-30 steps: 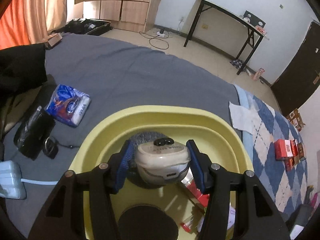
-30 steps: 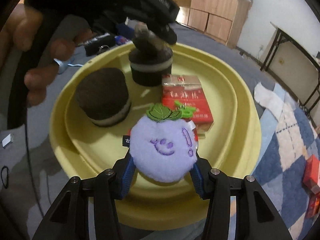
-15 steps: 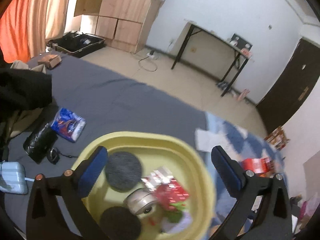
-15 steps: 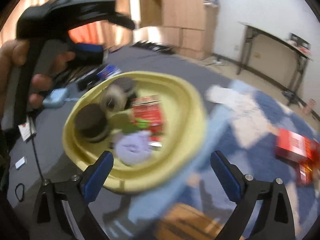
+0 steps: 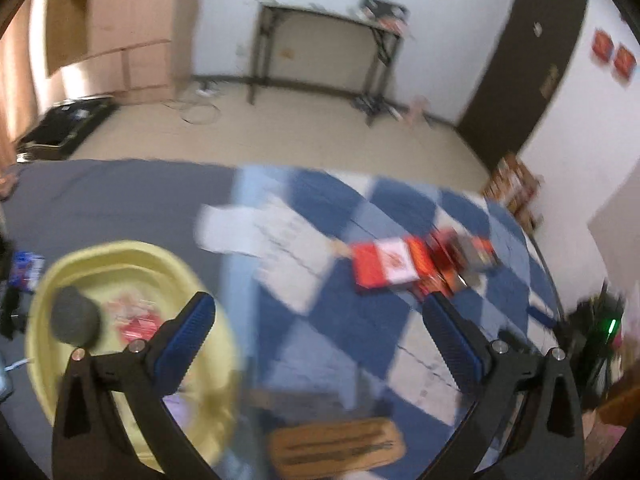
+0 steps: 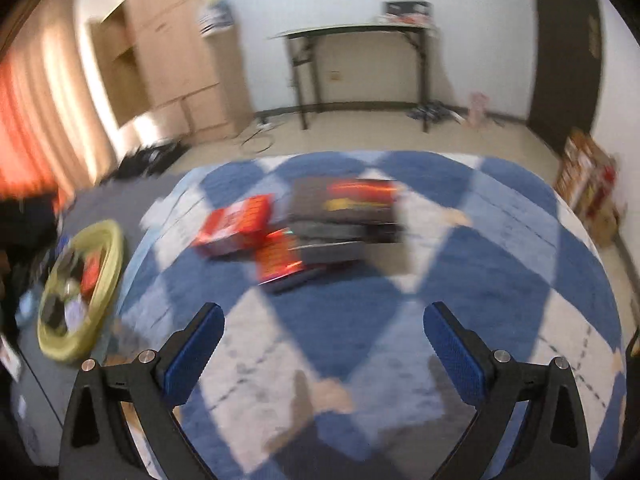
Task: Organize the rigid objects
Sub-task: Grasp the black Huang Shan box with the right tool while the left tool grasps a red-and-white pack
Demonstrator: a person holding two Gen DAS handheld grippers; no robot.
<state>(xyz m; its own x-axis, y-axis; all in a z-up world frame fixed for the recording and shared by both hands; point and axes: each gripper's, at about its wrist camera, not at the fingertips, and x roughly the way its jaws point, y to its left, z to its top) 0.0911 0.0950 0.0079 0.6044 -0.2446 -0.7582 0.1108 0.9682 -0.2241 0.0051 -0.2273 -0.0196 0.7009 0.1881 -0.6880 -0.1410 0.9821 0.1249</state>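
Observation:
Both frames are motion-blurred. My left gripper [image 5: 318,320] is open and empty, above the bed between a yellow basin [image 5: 208,360] at lower left and a pile of red and dark boxes [image 5: 384,266] on the blue checked blanket. The basin holds a dark round item [image 5: 74,320] and a red pack [image 5: 136,320]. My right gripper [image 6: 324,332] is open and empty, above the blanket, with the pile of boxes [image 6: 304,224] ahead of it. The basin shows at far left in the right wrist view [image 6: 108,276].
A brown flat case [image 5: 336,446] lies at the blanket's near edge. White paper [image 5: 256,232] lies beside the grey sheet [image 5: 120,196]. A black-legged table [image 6: 356,68], wooden cabinets [image 6: 168,52] and a dark door [image 5: 520,76] stand beyond the bed.
Both grippers opened, leaving the round item and the purple plush in the basin. Both have swung right, away from the basin and toward the boxes on the blanket.

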